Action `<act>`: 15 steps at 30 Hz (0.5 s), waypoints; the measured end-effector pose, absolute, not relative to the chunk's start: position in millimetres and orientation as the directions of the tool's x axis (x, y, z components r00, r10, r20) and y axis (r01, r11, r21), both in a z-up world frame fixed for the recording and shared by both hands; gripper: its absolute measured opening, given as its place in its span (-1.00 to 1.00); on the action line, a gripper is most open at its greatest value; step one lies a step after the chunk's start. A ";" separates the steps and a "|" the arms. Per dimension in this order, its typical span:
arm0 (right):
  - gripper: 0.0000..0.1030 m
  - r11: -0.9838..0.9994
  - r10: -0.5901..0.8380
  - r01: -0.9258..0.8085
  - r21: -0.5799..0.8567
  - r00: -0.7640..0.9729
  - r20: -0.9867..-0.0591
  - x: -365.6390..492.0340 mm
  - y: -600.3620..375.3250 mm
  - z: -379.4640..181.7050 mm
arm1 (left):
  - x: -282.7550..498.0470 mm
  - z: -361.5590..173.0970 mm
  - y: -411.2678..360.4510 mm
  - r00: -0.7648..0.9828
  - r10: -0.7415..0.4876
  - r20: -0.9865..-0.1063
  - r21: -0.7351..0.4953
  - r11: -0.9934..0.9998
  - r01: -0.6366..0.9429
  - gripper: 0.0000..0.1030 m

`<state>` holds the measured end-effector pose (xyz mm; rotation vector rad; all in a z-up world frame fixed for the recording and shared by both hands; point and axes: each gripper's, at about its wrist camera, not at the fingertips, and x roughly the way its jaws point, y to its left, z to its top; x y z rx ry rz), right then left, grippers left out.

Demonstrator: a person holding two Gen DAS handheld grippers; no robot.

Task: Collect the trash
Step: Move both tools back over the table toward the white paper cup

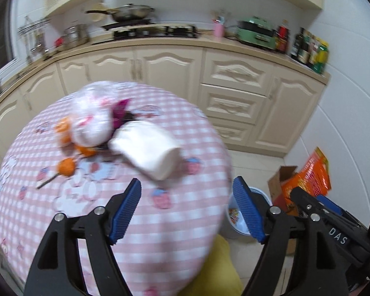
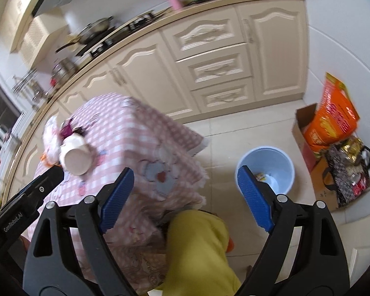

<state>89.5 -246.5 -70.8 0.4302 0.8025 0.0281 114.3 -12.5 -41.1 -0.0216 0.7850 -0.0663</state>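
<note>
on your pink checked table (image 1: 106, 222) lies a tipped white cup (image 1: 148, 150); both claws, left gripper (image 1: 187, 209) and right gripper (image 2: 185, 199), stand wide apart and hold nothing, the blue bin (image 2: 281, 157) is on free floor.

Surface (image 1: 135, 222): matt checked cloth. Bin (image 2: 283, 157): smooth plastic. Fingers (image 2: 252, 194): ribbed blue pads (rubbery look). Floor (image 2: 246, 128): glossy tile.

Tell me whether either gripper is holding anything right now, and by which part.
Nothing is held. The left gripper and the right gripper both stand open with empty jaws; the white paper cup lies on its side on the pink checked tablecloth.
</note>
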 end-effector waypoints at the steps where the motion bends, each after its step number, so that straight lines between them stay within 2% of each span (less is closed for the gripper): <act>1: 0.67 0.916 0.195 0.121 0.383 0.698 -0.688 91.4 -239.7 -69.0 | 113.2 -39.6 0.0 0.709 -0.053 -0.703 -0.048 0.998 0.027 0.48; 15: 0.75 0.935 0.334 -0.138 0.325 0.650 -0.683 132.0 -123.9 -47.5 | 102.9 -32.0 122.3 0.702 0.135 -0.699 -0.039 0.973 -0.226 0.62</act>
